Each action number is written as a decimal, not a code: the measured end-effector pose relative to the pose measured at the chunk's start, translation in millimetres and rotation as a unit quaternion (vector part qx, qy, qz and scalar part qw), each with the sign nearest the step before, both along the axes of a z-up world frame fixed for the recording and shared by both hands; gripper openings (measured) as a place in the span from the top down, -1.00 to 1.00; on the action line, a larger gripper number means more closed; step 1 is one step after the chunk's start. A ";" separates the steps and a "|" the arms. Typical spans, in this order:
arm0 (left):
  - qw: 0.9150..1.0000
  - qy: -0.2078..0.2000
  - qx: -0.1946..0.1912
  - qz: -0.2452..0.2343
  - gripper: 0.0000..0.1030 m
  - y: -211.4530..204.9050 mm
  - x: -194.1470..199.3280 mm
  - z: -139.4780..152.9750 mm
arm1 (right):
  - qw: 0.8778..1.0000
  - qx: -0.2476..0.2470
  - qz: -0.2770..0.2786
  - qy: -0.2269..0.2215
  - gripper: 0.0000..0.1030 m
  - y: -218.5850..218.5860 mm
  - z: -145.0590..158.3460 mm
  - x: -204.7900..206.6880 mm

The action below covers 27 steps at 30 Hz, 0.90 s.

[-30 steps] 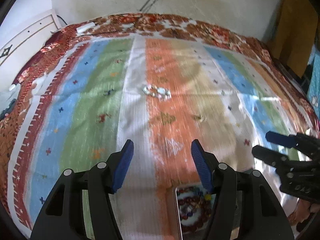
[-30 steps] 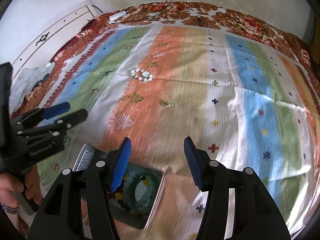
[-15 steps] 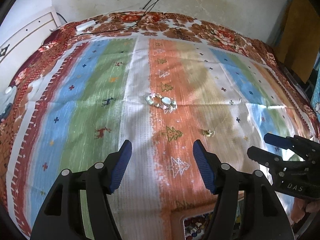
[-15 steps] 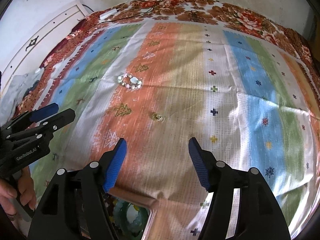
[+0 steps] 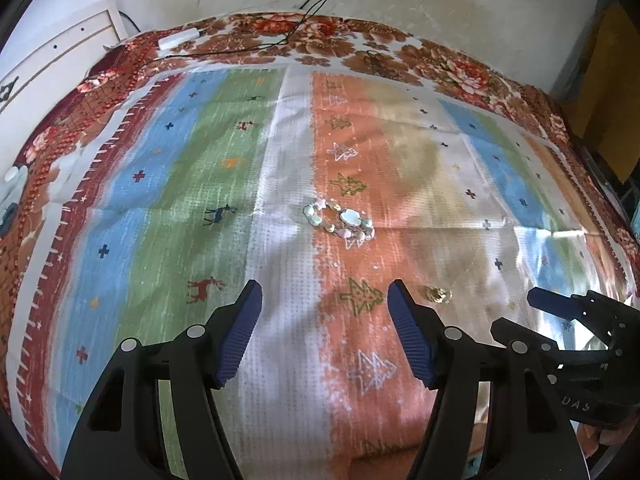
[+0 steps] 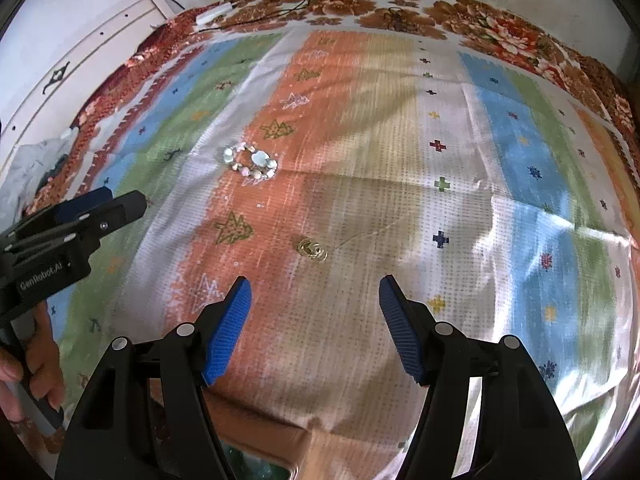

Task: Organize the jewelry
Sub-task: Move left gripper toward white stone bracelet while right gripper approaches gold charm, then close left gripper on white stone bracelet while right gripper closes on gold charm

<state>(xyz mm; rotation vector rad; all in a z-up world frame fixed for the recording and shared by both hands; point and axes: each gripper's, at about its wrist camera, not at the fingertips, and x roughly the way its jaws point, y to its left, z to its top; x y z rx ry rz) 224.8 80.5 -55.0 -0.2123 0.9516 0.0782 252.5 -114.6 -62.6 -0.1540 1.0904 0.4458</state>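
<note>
holding both tongs spread wide and empty above the bed, i see the striped cloth laid out under me. my left tongs hang over the white and orange stripes, blue pads apart with nothing between them. my right tongs are just as wide apart, over the orange and tan stripes. the shell bracelet lies in a loose ring on the orange stripe, right at the edge of the white one, well ahead of my left tongs. the small gold piece sits on the cloth nearer to me, just ahead of my right tongs and a little left of their middle. a thin pale thread runs off from it to the right. at the bottom edge of the right view a tin peeks in, its contents too hidden to tell.
</note>
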 end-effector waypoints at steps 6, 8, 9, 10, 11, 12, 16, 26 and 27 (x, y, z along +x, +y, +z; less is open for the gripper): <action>1.000 0.012 -0.006 0.002 -0.27 6.0 16.3 -11.1 | 1.000 0.006 0.007 0.013 -0.28 5.6 -7.0 11.8; 1.000 0.015 -0.009 0.003 -0.27 7.6 21.4 -13.9 | 0.999 0.014 0.008 0.028 -0.28 6.4 -12.1 17.0; 1.000 0.016 -0.011 0.003 -0.27 8.0 23.2 -15.1 | 0.999 0.014 0.008 0.031 -0.28 7.0 -13.9 19.5; 1.000 0.018 -0.014 0.002 -0.27 8.3 25.6 -16.5 | 0.999 0.013 0.008 0.031 -0.28 7.9 -14.9 20.7; 1.000 0.020 -0.015 0.002 -0.27 8.7 28.7 -18.1 | 0.999 0.010 0.009 0.031 -0.28 8.7 -16.0 22.2; 1.000 0.021 -0.015 0.001 -0.27 8.6 31.2 -19.5 | 0.999 0.009 0.010 0.031 -0.28 9.3 -17.2 24.4; 1.000 0.028 -0.009 0.001 -0.27 8.6 41.8 -25.5 | 0.999 0.006 0.013 0.034 -0.28 12.2 -21.4 30.2; 0.999 0.045 -0.012 -0.003 -0.27 12.5 71.3 -43.4 | 0.999 -0.010 0.023 0.041 -0.28 19.6 -34.5 41.6; 0.999 0.048 -0.014 -0.004 -0.27 13.5 74.1 -46.1 | 0.999 -0.010 0.023 0.043 -0.28 20.2 -35.9 42.9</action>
